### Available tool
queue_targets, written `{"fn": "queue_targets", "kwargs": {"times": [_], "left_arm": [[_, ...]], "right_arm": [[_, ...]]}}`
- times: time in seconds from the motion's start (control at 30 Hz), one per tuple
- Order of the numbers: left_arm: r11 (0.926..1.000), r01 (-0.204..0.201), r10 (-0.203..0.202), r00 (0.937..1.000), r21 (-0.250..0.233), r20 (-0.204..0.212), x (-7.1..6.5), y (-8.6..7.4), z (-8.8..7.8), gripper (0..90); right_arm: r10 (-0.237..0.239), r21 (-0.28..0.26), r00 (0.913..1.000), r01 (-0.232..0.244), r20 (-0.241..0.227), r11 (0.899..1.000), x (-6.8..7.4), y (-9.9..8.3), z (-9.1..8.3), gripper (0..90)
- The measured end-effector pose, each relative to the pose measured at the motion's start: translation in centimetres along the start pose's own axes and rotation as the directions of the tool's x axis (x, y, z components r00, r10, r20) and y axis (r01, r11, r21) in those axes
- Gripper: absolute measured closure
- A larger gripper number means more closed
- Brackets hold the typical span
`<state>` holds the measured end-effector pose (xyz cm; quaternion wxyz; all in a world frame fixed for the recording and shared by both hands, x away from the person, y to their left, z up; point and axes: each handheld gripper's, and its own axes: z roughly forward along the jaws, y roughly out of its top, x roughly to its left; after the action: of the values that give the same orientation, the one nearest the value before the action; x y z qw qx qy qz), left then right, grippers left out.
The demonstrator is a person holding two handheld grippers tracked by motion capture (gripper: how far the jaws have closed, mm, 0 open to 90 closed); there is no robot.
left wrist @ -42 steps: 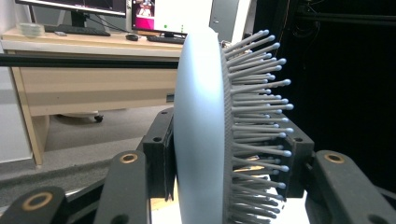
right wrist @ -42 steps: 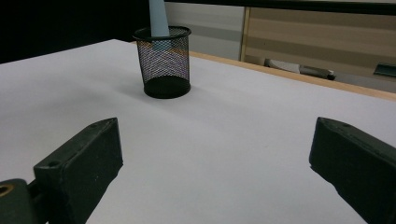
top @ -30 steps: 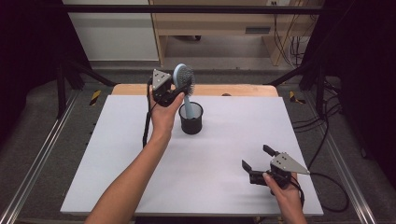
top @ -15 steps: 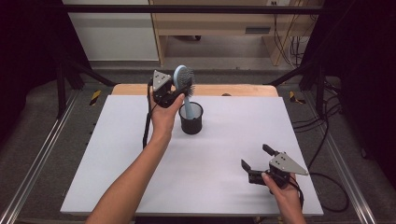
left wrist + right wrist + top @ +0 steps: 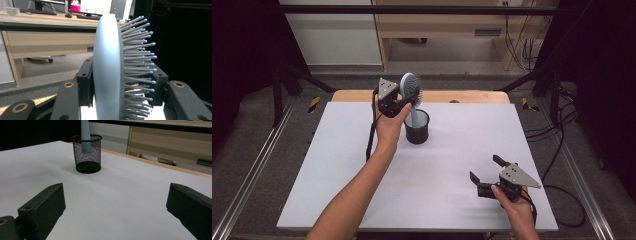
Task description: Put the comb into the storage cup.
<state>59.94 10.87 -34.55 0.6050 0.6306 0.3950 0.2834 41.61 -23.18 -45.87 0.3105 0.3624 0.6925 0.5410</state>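
A pale blue hairbrush (image 5: 411, 87) stands handle-down in a black mesh cup (image 5: 417, 127) near the table's far middle. My left gripper (image 5: 404, 102) is shut on the brush's head, its jaws pressing the smooth back and the bristle side. Close up, the hairbrush (image 5: 107, 75) stands edge-on between those jaws, bristles pointing right. My right gripper (image 5: 484, 167) rests open near the front right of the table, nothing between its fingers. From there the mesh cup (image 5: 87, 153) stands ahead with the brush handle (image 5: 85, 135) inside it.
The white table top (image 5: 447, 165) has a wooden strip (image 5: 462, 96) along its far edge. Metal frame rails (image 5: 257, 165) run down both sides. A desk with monitors (image 5: 82, 6) stands beyond the table.
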Motion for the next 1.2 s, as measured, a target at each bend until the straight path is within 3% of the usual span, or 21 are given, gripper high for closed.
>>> {"fn": "queue_targets", "kwargs": {"times": [0.73, 0.97, 1.2], "left_arm": [[0.9988, 0.042, -0.042, 0.9991, 0.025, 0.009, -0.3, -1.8, 0.9, 49.7], [0.9993, 0.024, -0.024, 0.9996, 0.027, 0.014, -0.8, -2.0, 1.0, 49.6], [0.9991, 0.033, -0.033, 0.9994, 0.029, 0.012, -0.8, -2.3, 1.2, 49.6]], "right_arm": [[-0.003, 0.011, 1.0, 0.003, -0.007, 1.0, 0.1, -0.1, 0.2, 2.4], [-0.005, 0.008, 1.0, 0.005, -0.008, 1.0, 0.1, -0.1, 0.1, 2.4], [-0.005, 0.007, 1.0, 0.005, -0.008, 1.0, 0.2, -0.1, 0.1, 2.4]]}}
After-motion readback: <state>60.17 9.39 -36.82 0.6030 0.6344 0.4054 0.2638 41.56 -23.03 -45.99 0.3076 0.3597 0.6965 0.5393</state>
